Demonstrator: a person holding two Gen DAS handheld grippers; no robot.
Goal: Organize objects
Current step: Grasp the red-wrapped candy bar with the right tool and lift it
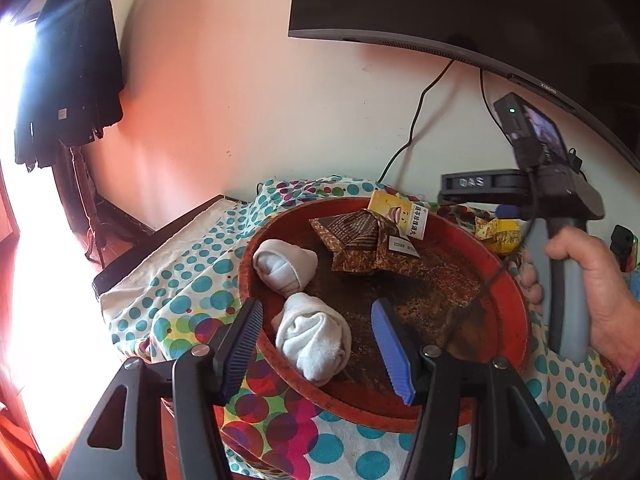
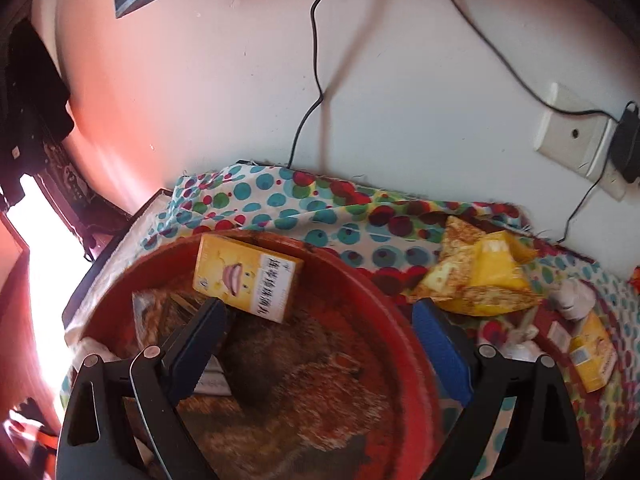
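A round red tray (image 1: 508, 280) with a rusty brown floor sits on a polka-dot cloth (image 1: 180, 280). In it lie two rolled white socks (image 1: 286, 266) (image 1: 314, 338), a brown patterned folded paper (image 1: 360, 244) and a yellow box (image 1: 400, 212). My left gripper (image 1: 320, 344) is open just above the nearer sock, one finger on each side. My right gripper (image 2: 320, 344) is open and empty over the tray (image 2: 408, 344), below the yellow box (image 2: 246, 280). The right gripper's handle, held by a hand (image 1: 592, 280), shows in the left wrist view.
On the cloth right of the tray lie a crumpled yellow wrapper (image 2: 480, 272), a small white item (image 2: 572, 298) and a second yellow box (image 2: 592, 354). A monitor (image 1: 440, 4) hangs above. Cables (image 2: 316, 80) and a wall socket (image 2: 572, 132) are behind. Dark clothes (image 1: 68, 72) hang left.
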